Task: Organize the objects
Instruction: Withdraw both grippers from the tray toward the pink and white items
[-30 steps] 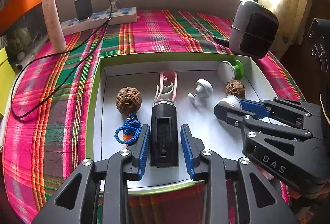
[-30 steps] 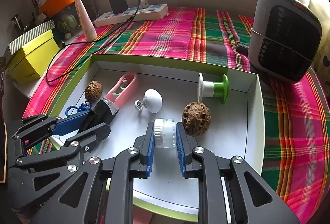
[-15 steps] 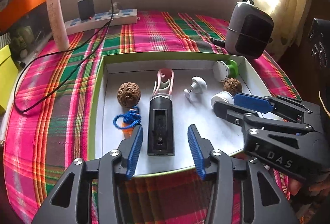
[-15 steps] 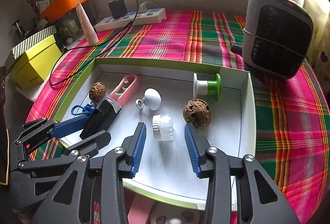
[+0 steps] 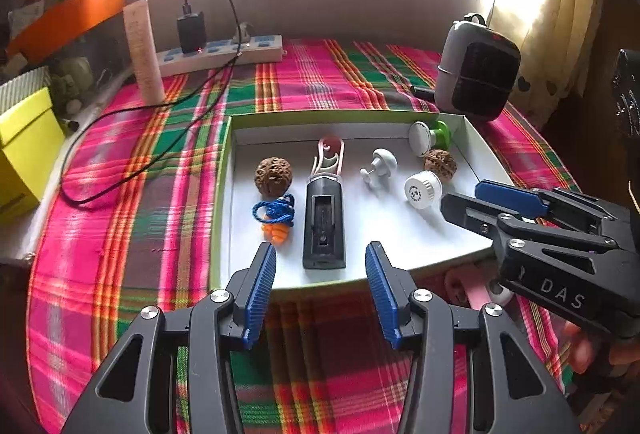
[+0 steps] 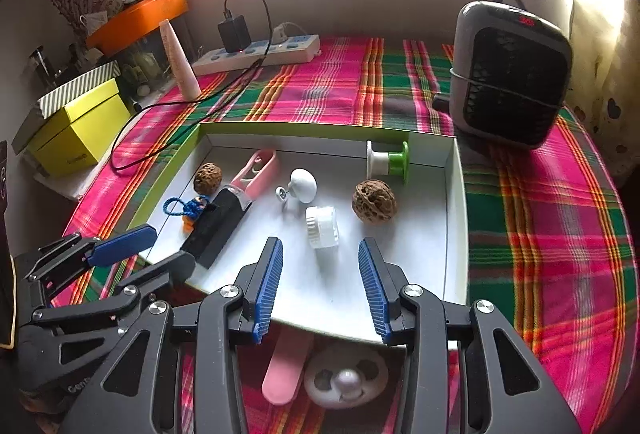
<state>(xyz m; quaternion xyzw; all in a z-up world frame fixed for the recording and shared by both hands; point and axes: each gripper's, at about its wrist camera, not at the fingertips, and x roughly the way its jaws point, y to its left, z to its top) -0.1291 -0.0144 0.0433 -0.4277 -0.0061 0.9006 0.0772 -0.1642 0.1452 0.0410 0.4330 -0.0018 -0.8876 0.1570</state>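
Observation:
A white tray with a green rim (image 5: 224,194) lies on the plaid cloth. In it a black rectangular device (image 5: 323,226) lies lengthwise, with my left gripper (image 5: 320,250) open just behind its near end and clear of it. A ribbed white cap (image 6: 321,226) lies on its side ahead of my right gripper (image 6: 321,248), which is open and holds nothing. Also in the tray are two walnuts (image 5: 273,176) (image 6: 374,201), a blue cord with orange plugs (image 5: 276,214), a pink clipper (image 5: 330,156), a white knob (image 5: 380,166) and a green-and-white spool (image 6: 388,162).
A pink paddle (image 6: 286,366) and a round white toy (image 6: 346,378) lie on the cloth in front of the tray. A grey heater (image 6: 510,74) stands at the back right, a power strip (image 6: 256,54) with a black cable at the back, and a yellow box (image 6: 76,130) at the left.
Both grippers let go: the left opened off the black device, the right off the white cap. Both then drew back and up, towards the tray's near edge.

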